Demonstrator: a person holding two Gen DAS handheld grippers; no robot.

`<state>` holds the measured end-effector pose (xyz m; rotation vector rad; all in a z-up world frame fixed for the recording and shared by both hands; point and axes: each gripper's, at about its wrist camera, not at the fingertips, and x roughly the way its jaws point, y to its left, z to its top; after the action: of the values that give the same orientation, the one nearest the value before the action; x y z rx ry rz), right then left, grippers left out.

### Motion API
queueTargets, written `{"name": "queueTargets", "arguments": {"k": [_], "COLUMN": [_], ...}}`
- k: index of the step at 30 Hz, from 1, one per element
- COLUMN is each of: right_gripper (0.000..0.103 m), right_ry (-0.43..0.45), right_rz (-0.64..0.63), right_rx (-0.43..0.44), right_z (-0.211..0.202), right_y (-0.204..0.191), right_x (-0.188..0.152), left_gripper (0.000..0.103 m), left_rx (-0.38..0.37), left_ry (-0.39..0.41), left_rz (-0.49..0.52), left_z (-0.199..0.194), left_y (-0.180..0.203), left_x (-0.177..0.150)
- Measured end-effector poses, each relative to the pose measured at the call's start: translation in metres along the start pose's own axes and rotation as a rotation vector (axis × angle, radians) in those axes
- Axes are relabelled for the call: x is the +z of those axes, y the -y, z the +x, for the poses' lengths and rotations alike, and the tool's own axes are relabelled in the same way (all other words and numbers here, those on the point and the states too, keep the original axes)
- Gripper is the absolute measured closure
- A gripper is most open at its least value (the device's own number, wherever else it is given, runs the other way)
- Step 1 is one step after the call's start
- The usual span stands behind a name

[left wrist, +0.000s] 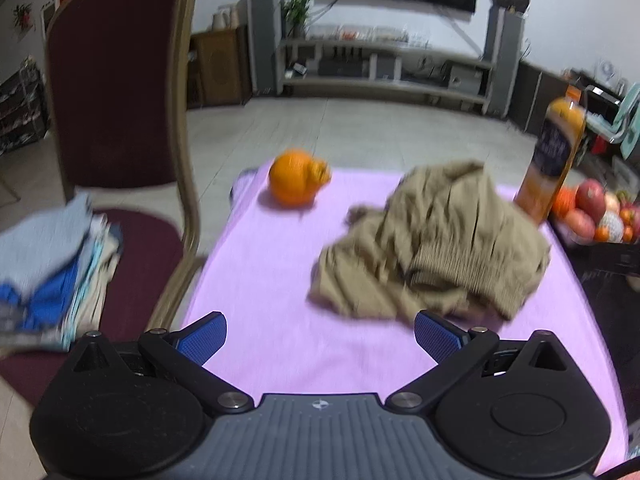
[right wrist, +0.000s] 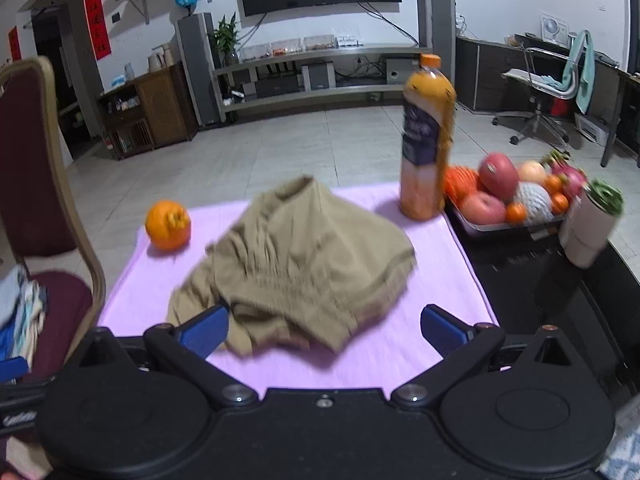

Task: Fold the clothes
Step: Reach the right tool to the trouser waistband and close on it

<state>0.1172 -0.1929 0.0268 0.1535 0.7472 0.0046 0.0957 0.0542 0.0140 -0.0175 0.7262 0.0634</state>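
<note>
— Khaki garment (left wrist: 436, 240): where is it being shown?
— It is being shown crumpled in a heap on the pink cloth (left wrist: 280, 280) that is covering the table, toward the cloth's right half in the left wrist view. An orange (left wrist: 294, 182) is being kept at the far left corner, well apart from the heap, and a juice bottle (right wrist: 426, 140) is being stood upright at the far right corner.

— And how is each hand-held gripper being held?
— The left hand-held gripper (left wrist: 320, 338) is being held released, its blue pads spread wide above the cloth near the heap's front edge. The right hand-held gripper (right wrist: 324, 330) is likewise being held released, with nothing being grasped; the heap's near edge is being framed between its pads.

— What else is being pictured?
— A stack of folded clothes (left wrist: 52, 256) is being kept on a maroon chair (left wrist: 120, 100) beside the table, and a fruit tray (right wrist: 516, 200) is being kept beside the bottle.
</note>
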Motion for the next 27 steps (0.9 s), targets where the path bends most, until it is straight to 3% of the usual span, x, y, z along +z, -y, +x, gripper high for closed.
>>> {"name": "queueTargets", "arguments": {"k": [2,5,7,9,12,16,18,22,23,24,26,27], "right_gripper": [0.000,0.000,0.010,0.035,0.047,0.041,0.026,0.025,0.033,0.057,0.074,0.089], "right_ry": [-0.013,-0.060,-0.108,-0.166,-0.225,-0.218,-0.205,-0.187,-0.181,-0.174,-0.154,-0.128], "right_rz": [0.054,0.167,0.244,0.331,0.482,0.671,0.735,0.855,0.887,0.920,0.967,0.934], "right_rx": [0.041,0.080,0.097,0.116,0.175,0.313,0.335,0.400,0.422,0.443,0.480,0.480], "right_z": [0.020,0.058,0.085,0.111,0.144,0.176,0.188,0.201,0.201,0.202,0.198,0.184], "right_y": [0.008,0.027,0.042,0.060,0.088,0.118,0.124,0.128,0.128,0.129,0.130,0.129], "right_x": [0.013,0.014,0.003,-0.014,-0.041,-0.067,-0.074,-0.080,-0.081,-0.082,-0.082,-0.076], "left_gripper": [0.000,0.001,0.004,0.015,0.027,0.028,0.027,0.024,0.024,0.024,0.024,0.024], "left_rx": [-0.021,-0.030,-0.038,-0.056,-0.074,-0.109,-0.124,-0.152,-0.156,-0.157,-0.158,-0.159], "left_ry": [0.026,0.002,-0.039,-0.088,-0.148,-0.174,-0.171,-0.159,-0.155,-0.152,-0.143,-0.137], "left_rz": [0.007,0.000,-0.012,-0.016,-0.004,-0.011,-0.022,-0.042,-0.045,-0.047,-0.049,-0.048], "left_z": [0.009,0.035,0.056,0.078,0.103,0.119,0.121,0.118,0.116,0.112,0.106,0.102], "left_y": [0.001,0.005,0.007,0.010,0.018,0.024,0.025,0.026,0.026,0.026,0.026,0.025], "left_x": [0.010,0.011,0.004,-0.004,-0.018,-0.029,-0.030,-0.029,-0.029,-0.028,-0.027,-0.027]}}
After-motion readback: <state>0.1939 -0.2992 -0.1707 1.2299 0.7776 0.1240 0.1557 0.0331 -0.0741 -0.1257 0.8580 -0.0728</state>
